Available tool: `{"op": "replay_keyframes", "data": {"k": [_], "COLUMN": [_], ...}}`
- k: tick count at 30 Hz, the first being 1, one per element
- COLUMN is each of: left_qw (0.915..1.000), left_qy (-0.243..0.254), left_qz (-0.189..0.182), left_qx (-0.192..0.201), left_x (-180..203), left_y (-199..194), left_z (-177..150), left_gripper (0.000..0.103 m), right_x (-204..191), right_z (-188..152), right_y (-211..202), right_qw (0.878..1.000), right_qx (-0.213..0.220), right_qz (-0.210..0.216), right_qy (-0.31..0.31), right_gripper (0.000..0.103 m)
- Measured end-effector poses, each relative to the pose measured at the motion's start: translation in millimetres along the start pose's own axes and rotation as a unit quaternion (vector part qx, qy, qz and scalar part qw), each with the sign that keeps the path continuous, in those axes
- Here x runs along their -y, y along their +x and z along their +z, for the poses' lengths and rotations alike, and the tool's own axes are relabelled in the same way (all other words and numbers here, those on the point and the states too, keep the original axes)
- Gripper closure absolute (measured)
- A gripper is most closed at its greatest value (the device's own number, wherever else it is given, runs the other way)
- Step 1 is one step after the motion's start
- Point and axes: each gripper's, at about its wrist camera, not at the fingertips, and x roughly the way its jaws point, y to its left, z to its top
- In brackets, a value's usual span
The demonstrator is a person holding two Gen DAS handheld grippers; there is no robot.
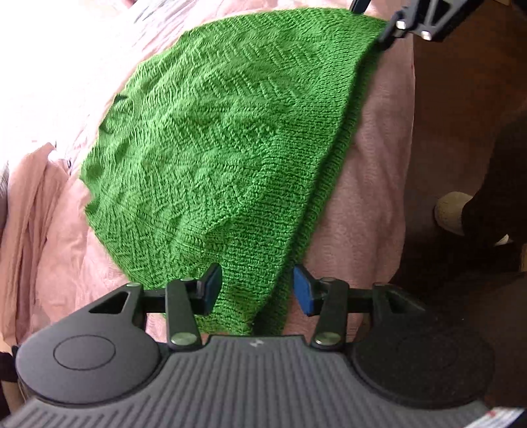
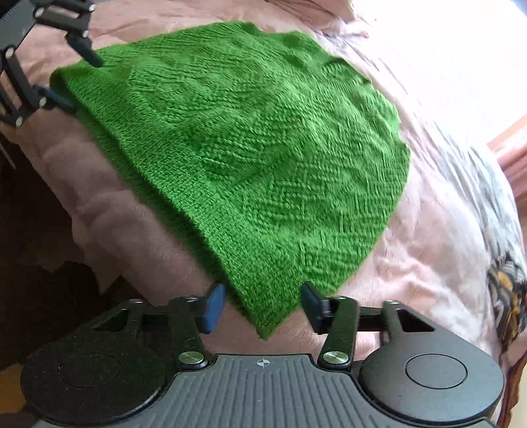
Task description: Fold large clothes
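A green knitted garment [image 1: 230, 138] lies folded flat on a pink bedcover [image 1: 372, 204], its folded edge running along the bed's side. My left gripper [image 1: 257, 289] is open, its blue pads either side of the garment's near corner. In the right wrist view the same garment [image 2: 250, 148] fills the middle, and my right gripper [image 2: 263, 306] stands open around the opposite corner. Each gripper shows in the other's view: the right gripper [image 1: 375, 23] at the far corner, the left gripper [image 2: 74, 77] open astride its corner.
The bedcover [image 2: 411, 263] drops off to a dark floor [image 1: 461, 98] along the garment's folded edge. A person's foot in a light slipper [image 1: 451, 210] stands on the floor there. A printed cloth [image 2: 507, 296] lies at the right. Rumpled pink bedding [image 1: 29, 204] lies beyond the garment.
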Motion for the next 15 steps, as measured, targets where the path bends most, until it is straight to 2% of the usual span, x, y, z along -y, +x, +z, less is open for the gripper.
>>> {"op": "replay_keyframes", "data": {"k": [3, 9, 12, 14, 15], "left_qw": [1.0000, 0.9995, 0.9999, 0.9996, 0.9992], "left_qy": [-0.006, -0.029, -0.004, 0.023, 0.032], "left_qz": [-0.005, 0.006, 0.010, 0.017, 0.023], "left_qx": [0.004, 0.010, -0.004, -0.008, -0.006], "left_x": [-3.7, -13.3, -7.4, -1.9, 0.5], "left_y": [-10.0, -19.4, -9.8, -3.0, -1.9], "left_z": [-2.6, -4.7, -6.5, -10.0, -11.5], "left_gripper": [0.061, 0.062, 0.064, 0.070, 0.079], "right_x": [-4.5, -13.9, -13.4, -14.1, -14.2], "right_z": [3.6, 7.1, 10.0, 10.9, 11.2], "right_y": [-7.3, -7.2, -1.8, 3.9, 5.5], "right_qw": [1.000, 1.000, 1.000, 1.000, 1.000], "right_qx": [0.021, 0.016, 0.011, 0.005, 0.004], "right_qz": [0.003, -0.005, -0.011, -0.014, -0.013], "right_qy": [-0.004, -0.002, -0.004, -0.008, -0.010], "right_gripper": [0.066, 0.066, 0.068, 0.069, 0.080]}}
